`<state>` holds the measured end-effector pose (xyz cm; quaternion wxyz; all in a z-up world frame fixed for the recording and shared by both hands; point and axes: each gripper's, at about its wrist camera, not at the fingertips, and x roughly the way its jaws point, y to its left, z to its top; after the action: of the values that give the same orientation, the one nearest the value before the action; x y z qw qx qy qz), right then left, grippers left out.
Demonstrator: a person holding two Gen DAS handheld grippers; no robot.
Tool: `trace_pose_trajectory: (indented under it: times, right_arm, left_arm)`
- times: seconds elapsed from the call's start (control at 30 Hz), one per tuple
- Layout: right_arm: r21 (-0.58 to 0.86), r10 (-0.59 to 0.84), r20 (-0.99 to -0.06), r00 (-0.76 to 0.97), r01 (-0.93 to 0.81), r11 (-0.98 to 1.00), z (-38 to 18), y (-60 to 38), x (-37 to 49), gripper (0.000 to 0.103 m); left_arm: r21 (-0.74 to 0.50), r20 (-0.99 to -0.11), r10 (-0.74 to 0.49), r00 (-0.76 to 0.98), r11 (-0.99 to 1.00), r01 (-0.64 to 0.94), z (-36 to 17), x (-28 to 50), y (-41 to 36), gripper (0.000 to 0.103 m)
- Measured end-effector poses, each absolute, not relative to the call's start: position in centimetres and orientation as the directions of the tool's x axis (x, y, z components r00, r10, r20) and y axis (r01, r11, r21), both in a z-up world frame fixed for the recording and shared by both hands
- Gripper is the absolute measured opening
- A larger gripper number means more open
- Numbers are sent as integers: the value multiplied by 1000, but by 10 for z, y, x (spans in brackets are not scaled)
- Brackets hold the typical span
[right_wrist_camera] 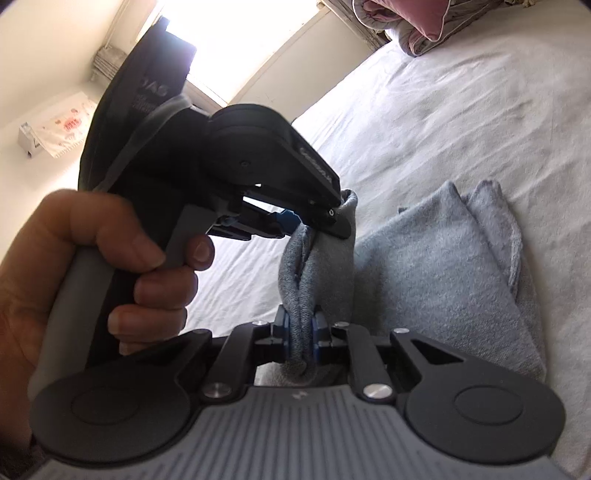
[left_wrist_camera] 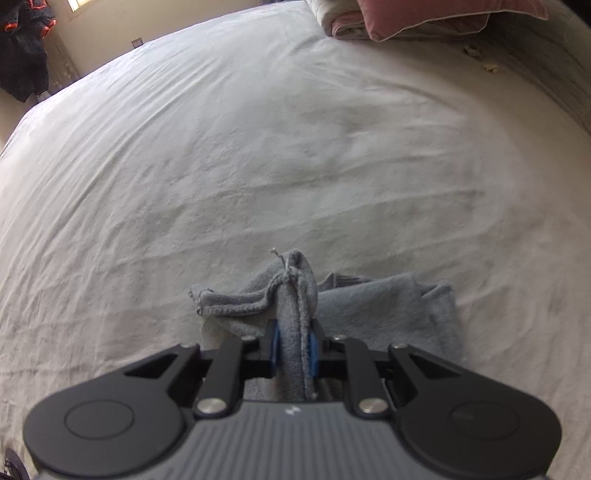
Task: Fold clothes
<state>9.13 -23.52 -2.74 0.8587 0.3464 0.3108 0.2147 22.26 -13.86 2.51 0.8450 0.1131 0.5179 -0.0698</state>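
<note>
A grey fleece garment (left_wrist_camera: 388, 306) lies partly folded on the white bed sheet (left_wrist_camera: 258, 147). My left gripper (left_wrist_camera: 293, 349) is shut on a bunched edge of it, which stands up between the blue pads. In the right wrist view the garment (right_wrist_camera: 443, 273) spreads to the right in folded layers. My right gripper (right_wrist_camera: 300, 341) is shut on another bunch of the same edge. The left gripper (right_wrist_camera: 314, 221), held by a hand (right_wrist_camera: 110, 266), pinches the cloth just above and beyond the right gripper, so the two grips are close together.
Pink and grey bedding (left_wrist_camera: 406, 18) is piled at the far end of the bed, also in the right wrist view (right_wrist_camera: 424, 22). Dark clothes (left_wrist_camera: 22, 48) hang at the far left wall. A bright window (right_wrist_camera: 240, 48) is beyond the bed.
</note>
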Motion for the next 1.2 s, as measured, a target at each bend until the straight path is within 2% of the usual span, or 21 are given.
trace_pose_trajectory:
  times: [0.37,0.57,0.67,0.77,0.83,0.9,0.93,0.97,1.2]
  right_arm:
    - [793,565,-387,728,-49,607,-21,-285,79,14]
    - [771,545,-478,689,32,636,-23,-311,80,14]
    - [760,561,-528,638,59,647,-30,-320,83,15]
    - [771,571,-530,626,77,632,-34,-329,83,20]
    - [784,576,-510,639,69,617,-31,-334,80,21]
    - [782,560,-495,665,60,620,-28,-337,79,28]
    - [771,535,-492,687,58,634,-26,-340,79,35]
    - [760,509,-488,709,57,648,-25,-343,80,36]
    - [693,418,-469,778,31,720,-23,-347,94,36]
  left_arm:
    - [5,-907,-116,405,958,286,25,212,-183,15]
    - [-72,-916,-188,354,946,315,14,212,-204,18]
    - [-155,-905,-271,327,927,341,6,211,-208,20]
    - [-284,-854,-399,335,895,343,11,207,-198,27]
    - [-325,-816,-443,372,883,339,18,202,-181,29]
    - [-365,-775,-483,408,868,336,26,197,-165,32]
    - [-383,-753,-501,426,861,335,29,194,-156,33]
    - [-388,-735,-507,450,859,333,31,189,-144,33]
    - [-479,-616,-585,528,810,339,3,150,-73,31]
